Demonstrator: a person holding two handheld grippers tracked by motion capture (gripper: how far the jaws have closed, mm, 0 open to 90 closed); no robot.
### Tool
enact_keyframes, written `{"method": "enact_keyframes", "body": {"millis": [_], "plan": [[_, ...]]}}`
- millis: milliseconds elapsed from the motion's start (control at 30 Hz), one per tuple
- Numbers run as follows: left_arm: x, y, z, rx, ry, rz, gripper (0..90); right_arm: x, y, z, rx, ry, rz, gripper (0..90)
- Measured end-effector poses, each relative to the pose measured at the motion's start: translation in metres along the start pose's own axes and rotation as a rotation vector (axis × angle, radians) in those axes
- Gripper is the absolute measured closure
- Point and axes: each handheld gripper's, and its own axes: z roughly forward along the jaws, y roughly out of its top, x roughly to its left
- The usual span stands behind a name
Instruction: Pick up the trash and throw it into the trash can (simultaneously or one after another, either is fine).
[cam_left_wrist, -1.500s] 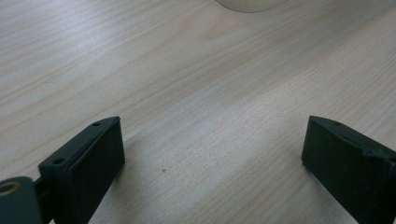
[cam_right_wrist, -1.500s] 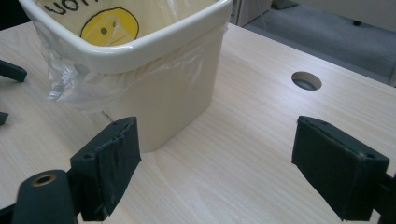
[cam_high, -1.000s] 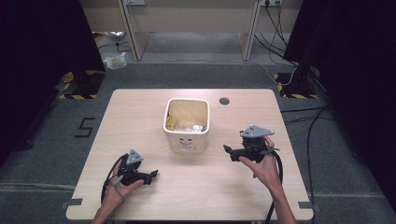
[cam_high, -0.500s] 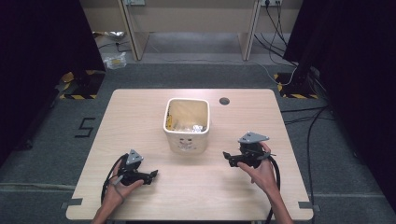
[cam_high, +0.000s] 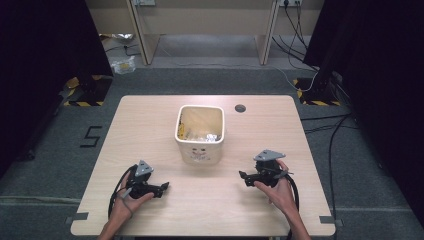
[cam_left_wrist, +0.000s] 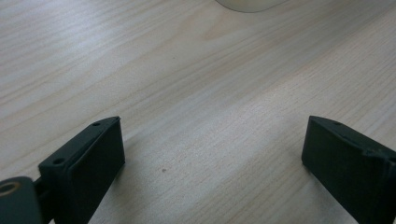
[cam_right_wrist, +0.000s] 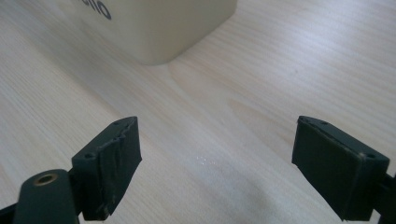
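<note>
Over the last second the right hand-held gripper (cam_high: 246, 177) has come down and drawn back toward the person's edge of the pale wooden bench (cam_high: 150, 117), from a spot level with the front of the cream-coloured square plastic bin (cam_high: 200, 152) to one lower and nearer the body; the left hand-held gripper (cam_high: 164, 187) has stayed put near the front left of the bench. Both now rest low over bare wood with their jaws spread wide and nothing between them, as each gripper view shows: only wood grain lies between the black pads. That reads as a pulling-away from the bin rather than a reach for it, so the work at the bin looks either finished or paused. The bin stands upright at the middle of the bench, between the two grippers and well apart from each; yellowish and pale bits lie inside it, too small to name. In the right gripper view a corner of the bin (cam_right_wrist: 177, 28) with dark printed lettering rises ahead and to the left. A small dark round cable hole (cam_high: 240, 108) sits in the bench behind the bin. Nothing on the bench stands between either gripper and the bin; cables trail on the grey floor at the right.
</note>
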Motion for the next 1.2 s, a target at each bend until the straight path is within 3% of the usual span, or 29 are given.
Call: {"method": "enact_keyframes", "body": {"millis": [567, 600, 1200], "plan": [[0.000, 0.000, 0.000, -0.001, 0.001, 0.000, 4.8, -0.002, -0.026, -0.002, 0.037, -0.028, 0.042, 15.8], [0.000, 0.000, 0.000, 0.000, 0.000, 0.000, 4.8, -0.001, -0.028, -0.003, 0.054, -0.046, 0.038, 15.8], [0.000, 0.000, 0.000, 0.000, 0.000, 0.000, 4.8, 0.002, -0.047, -0.011, 0.061, -0.064, 0.059, 15.9]]}}
